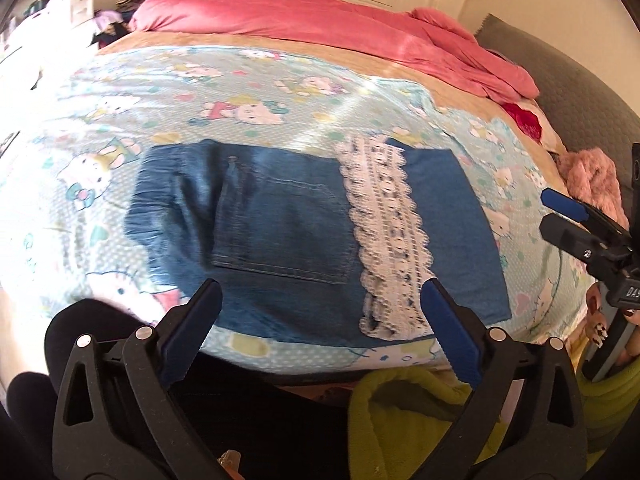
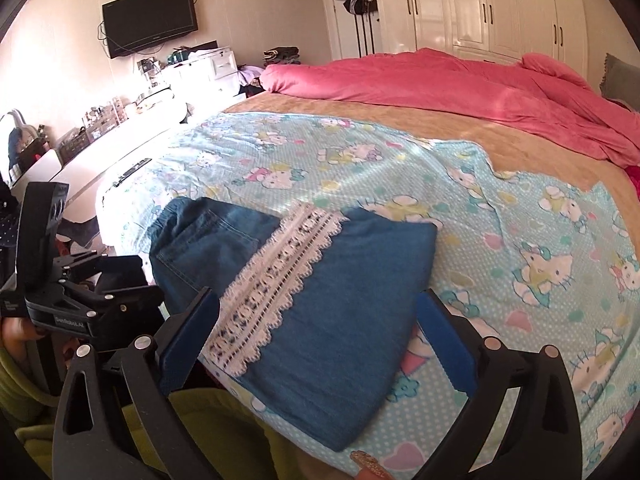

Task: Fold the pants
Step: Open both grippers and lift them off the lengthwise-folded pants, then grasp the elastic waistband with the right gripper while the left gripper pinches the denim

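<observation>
**Pants folded, tongs clear**

The pants (image 1: 304,236) lay folded compactly on the bed (image 1: 256,112), near its edge. Left tongs (image 1: 320,312) and right tongs (image 2: 316,320) hovered released, gripping nothing. Folding looked finished; next likely only smoothing.

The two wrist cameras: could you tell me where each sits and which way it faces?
Left wrist: on the left gripper, facing forward over the folded pants on the bed; own open fingers below, right gripper at right.
Right wrist: on the right gripper, facing across the pants toward TV and wardrobe; own open fingers below, left gripper at left.
Shared: pants, lace band, pink duvet.
</observation>
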Demonstrator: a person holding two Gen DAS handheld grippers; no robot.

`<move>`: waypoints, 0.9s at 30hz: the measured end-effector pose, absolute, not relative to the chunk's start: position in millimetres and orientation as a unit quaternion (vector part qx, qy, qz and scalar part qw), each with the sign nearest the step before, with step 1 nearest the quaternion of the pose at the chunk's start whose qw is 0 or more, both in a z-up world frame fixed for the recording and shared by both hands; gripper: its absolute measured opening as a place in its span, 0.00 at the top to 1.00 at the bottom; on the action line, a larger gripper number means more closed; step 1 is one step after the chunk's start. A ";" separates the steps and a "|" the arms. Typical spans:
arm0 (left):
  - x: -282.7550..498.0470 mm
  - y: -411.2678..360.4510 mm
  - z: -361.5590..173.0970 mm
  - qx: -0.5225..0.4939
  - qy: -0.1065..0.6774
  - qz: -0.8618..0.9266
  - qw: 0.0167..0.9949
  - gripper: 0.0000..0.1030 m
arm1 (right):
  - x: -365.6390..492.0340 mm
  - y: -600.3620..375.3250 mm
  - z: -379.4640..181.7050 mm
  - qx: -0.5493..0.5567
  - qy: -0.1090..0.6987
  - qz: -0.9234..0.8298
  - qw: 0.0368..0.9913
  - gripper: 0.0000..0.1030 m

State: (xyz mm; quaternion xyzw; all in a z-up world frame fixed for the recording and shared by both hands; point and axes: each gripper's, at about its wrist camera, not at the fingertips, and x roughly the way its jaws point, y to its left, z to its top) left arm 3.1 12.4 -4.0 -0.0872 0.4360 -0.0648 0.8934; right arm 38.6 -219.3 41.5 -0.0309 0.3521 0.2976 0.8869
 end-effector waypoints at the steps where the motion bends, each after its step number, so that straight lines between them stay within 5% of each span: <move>1: 3.0 16.5 -4.8 -0.093 0.436 -0.061 0.893 0.09 | 40.7 -214.2 43.7 -0.033 0.352 0.301 0.886 0.05; 24: 12.2 106.0 -44.0 -0.263 0.422 -0.038 0.867 0.10 | 134.2 -37.7 35.1 -0.107 0.425 0.425 0.792 0.05; 27: 17.4 105.3 -49.6 -0.270 0.423 -0.046 0.864 0.26 | 146.6 -16.8 26.7 -0.115 0.444 0.435 0.775 0.05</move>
